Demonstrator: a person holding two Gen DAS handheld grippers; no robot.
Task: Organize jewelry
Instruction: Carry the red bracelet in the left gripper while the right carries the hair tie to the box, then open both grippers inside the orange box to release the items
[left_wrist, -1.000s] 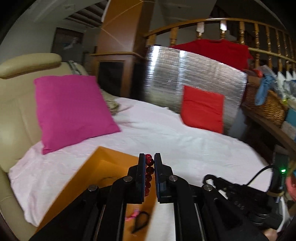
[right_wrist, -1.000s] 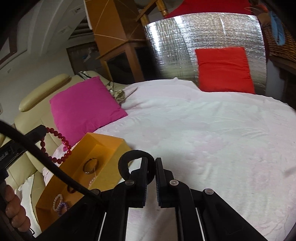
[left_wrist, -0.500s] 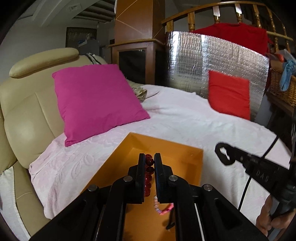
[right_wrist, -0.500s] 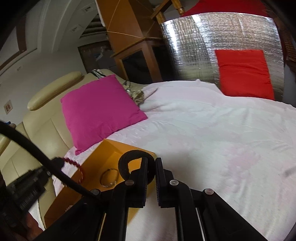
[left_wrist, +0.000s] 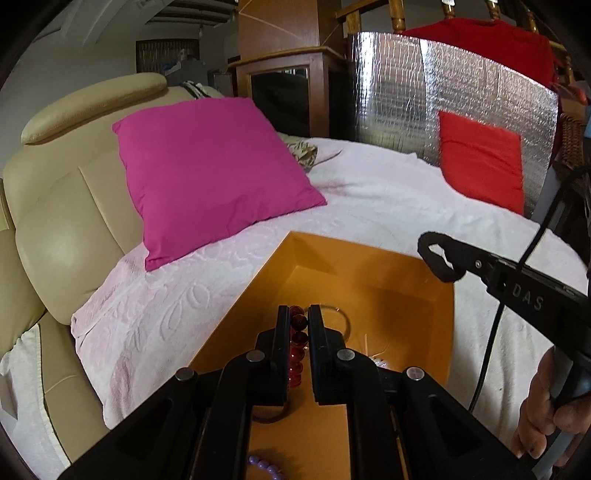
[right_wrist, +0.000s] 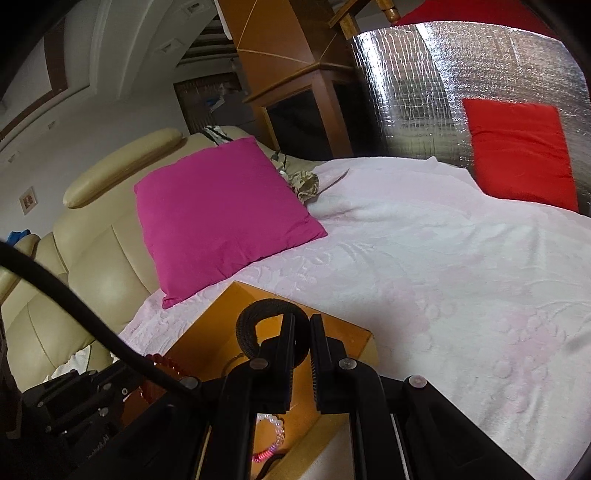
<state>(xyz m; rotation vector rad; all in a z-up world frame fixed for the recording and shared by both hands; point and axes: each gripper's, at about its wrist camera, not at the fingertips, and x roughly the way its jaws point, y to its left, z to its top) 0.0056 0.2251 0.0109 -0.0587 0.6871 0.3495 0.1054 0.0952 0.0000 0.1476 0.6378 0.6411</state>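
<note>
The left gripper (left_wrist: 296, 317) is clenched on a red bead bracelet (left_wrist: 297, 343) that hangs between its jaws over the orange box (left_wrist: 369, 280); the right gripper (right_wrist: 302, 325) pinches a black hair tie (right_wrist: 255, 321) at the box's far right corner, seen from the left wrist as a loop (left_wrist: 437, 260) over the box's right rim. Inside the box lie a thin bangle (left_wrist: 341, 321), purple beads (left_wrist: 264, 463) and a pale bead bracelet (right_wrist: 275, 430); the box sits on the white cover (right_wrist: 443, 266), below the pink cushion (left_wrist: 214, 173). The step in hand looks like depositing both pieces; the next move likely calls for lowering each gripper inside the box walls, then releasing so nothing lands on the cover or tangles with the bangle.
</note>
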